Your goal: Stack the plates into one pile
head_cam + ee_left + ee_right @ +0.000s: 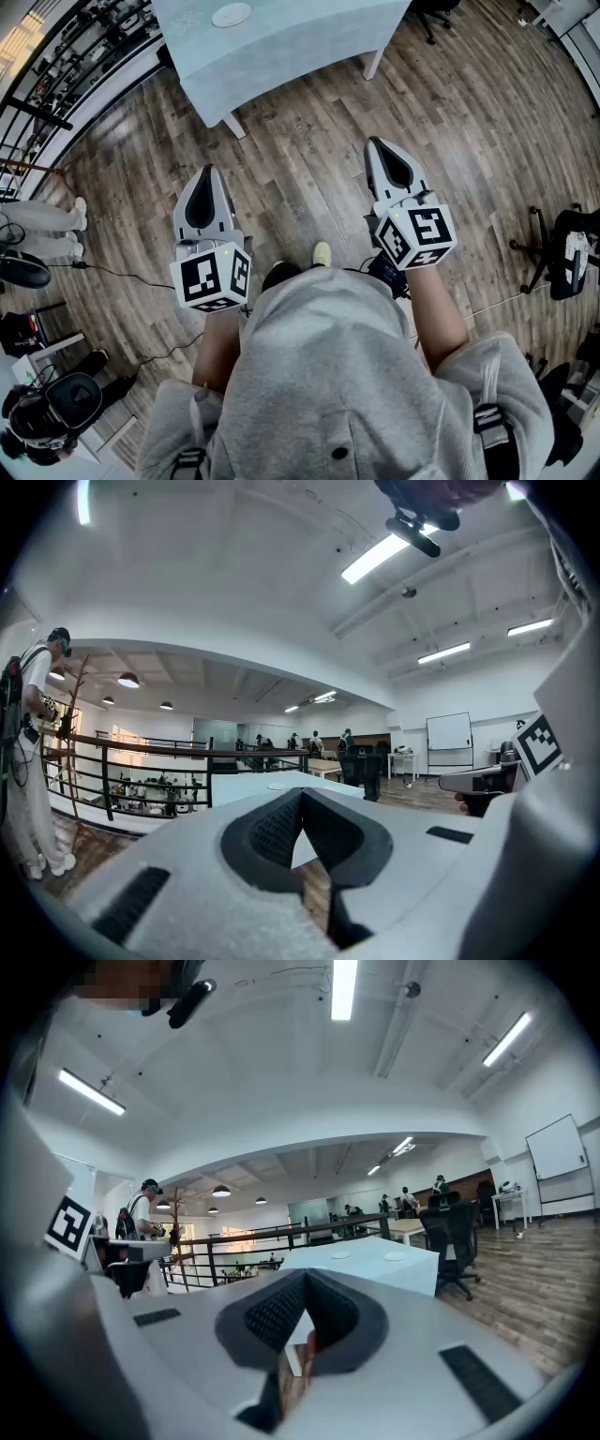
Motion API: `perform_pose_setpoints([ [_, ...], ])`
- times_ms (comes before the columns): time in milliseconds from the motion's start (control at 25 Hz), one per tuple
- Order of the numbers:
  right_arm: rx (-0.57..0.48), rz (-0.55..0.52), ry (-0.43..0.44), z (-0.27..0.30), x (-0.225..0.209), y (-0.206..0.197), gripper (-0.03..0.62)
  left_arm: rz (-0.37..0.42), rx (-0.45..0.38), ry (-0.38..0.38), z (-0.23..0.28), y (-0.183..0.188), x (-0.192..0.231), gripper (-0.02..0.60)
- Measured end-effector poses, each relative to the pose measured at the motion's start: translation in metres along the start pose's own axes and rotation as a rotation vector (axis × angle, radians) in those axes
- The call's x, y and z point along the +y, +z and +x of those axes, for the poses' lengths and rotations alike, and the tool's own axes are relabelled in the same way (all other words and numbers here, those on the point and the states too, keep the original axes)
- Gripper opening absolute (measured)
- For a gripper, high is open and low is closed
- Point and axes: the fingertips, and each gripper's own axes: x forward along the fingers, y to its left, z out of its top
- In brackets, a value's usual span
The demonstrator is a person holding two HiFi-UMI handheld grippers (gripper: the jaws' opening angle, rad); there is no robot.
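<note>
A person in a grey hoodie point(319, 375) holds both tools level over the wooden floor point(300, 178); the left gripper point(207, 174) is clenched tight with nothing in it; the right gripper point(377, 146) is clenched and empty too; farther off stands a table with a pale blue cloth point(281, 52); a first white plate point(340, 1255) and a second white plate point(397, 1255) lie on it, side by side, apart, not stacked.

The plate point(231, 15) is white, the desk point(300, 56) pale blue, the floor point(487, 131) brown wood-grain planks. The left gripper point(208, 173) and right gripper point(377, 145) are pale grey, with black jaws and black-and-white square markers.
</note>
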Motion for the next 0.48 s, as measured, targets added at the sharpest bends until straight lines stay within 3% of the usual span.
perform_pose_setpoints([
  [480,0.013,0.002,0.025,0.0067,0.0051,-0.0044,0.023,-0.010,0.000,0.035,-0.0079,-0.0038,0.0097,0.018],
])
